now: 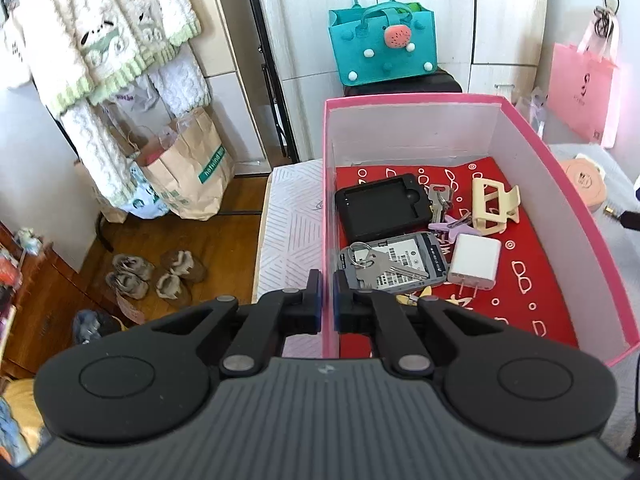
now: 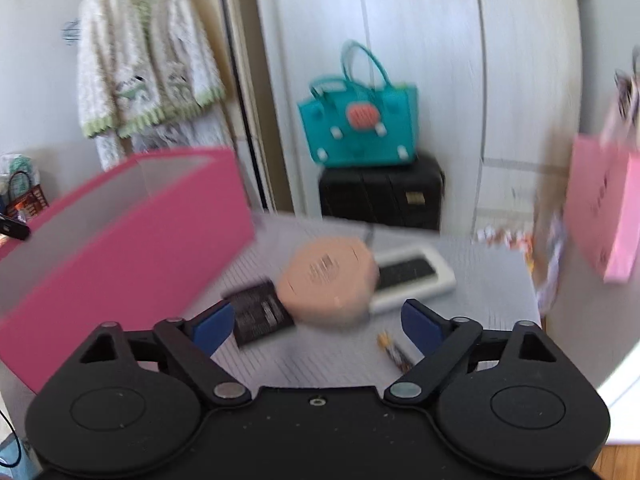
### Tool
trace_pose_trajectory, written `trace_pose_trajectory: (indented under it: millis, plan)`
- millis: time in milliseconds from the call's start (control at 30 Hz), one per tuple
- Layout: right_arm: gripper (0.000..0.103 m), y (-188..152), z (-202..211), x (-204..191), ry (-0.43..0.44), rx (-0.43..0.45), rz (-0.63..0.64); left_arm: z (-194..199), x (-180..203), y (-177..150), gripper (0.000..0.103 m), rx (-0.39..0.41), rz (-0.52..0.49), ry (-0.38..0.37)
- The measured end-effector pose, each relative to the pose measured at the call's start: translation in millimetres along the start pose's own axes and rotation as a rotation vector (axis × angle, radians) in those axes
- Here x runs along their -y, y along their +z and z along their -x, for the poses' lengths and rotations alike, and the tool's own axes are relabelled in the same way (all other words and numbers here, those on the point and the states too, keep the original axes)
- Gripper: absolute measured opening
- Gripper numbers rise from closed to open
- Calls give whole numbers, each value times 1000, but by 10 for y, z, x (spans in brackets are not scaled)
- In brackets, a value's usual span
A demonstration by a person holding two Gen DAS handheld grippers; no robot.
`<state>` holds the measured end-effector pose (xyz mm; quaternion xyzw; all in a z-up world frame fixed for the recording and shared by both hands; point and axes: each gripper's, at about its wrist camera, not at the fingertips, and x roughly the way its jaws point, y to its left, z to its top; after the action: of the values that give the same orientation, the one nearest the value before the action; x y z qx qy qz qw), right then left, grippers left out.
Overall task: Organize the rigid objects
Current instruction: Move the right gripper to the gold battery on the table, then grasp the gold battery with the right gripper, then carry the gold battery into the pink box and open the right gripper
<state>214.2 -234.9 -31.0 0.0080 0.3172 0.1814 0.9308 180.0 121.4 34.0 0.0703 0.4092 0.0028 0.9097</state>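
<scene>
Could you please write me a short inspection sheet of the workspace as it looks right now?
Surface: pale patterned bed cover, pink cardboard box standing on it.
Job's things: in the box, black rubber case, grey hard drive under silver keys, white charger cube, cream hair claw; outside, peach round case, black battery, white remote.
Clutter: small striped item.
Grippers: left gripper shut on the box's wall; right gripper open, empty.
Cables: nothing seen.
Surroundings: teal felt bag, pink paper bag, white wardrobe.
</scene>
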Motion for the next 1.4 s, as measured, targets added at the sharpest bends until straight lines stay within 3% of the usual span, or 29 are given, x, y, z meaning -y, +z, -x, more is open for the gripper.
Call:
trace_pose_trajectory:
  millis: [233,400,500,567,600,667,733,867,1067,1233,1400]
  plan:
    - [90,-288,-12,29,-80,5,-84,-31,28,28,5,-11,-4,13]
    - [77,-258,-158,99,-102,-8,-86,-57,24,32,5,-13,0,14]
    - [64,-197,-254,149,-127,-18,-37,-67,24,35,5,-16,1,12]
    - [40,-187,-313,177,-141,-37,-19,-78,30,29,5,-17,-7,14]
    - [36,-195,-337,193,-144,-51,-17,-77,43,25,5,-15,-21,18]
    - [18,-219,-310,202,-170,-44,-10,-80,75,13,5,-9,-46,30]
    - [12,-224,-262,199,-179,-54,-21,-83,87,7,5,-9,-59,35]
    - [12,-263,-184,135,-169,-59,-18,-74,79,2,5,-11,-67,35]
    - [12,-142,35,-152,-100,-4,9,-69,35,-9,3,-4,-28,23]
    - [12,141,300,-529,74,65,45,-67,22,-20,3,0,-20,20]
    - [12,390,363,-974,304,98,60,-78,14,-29,3,-9,-18,16]
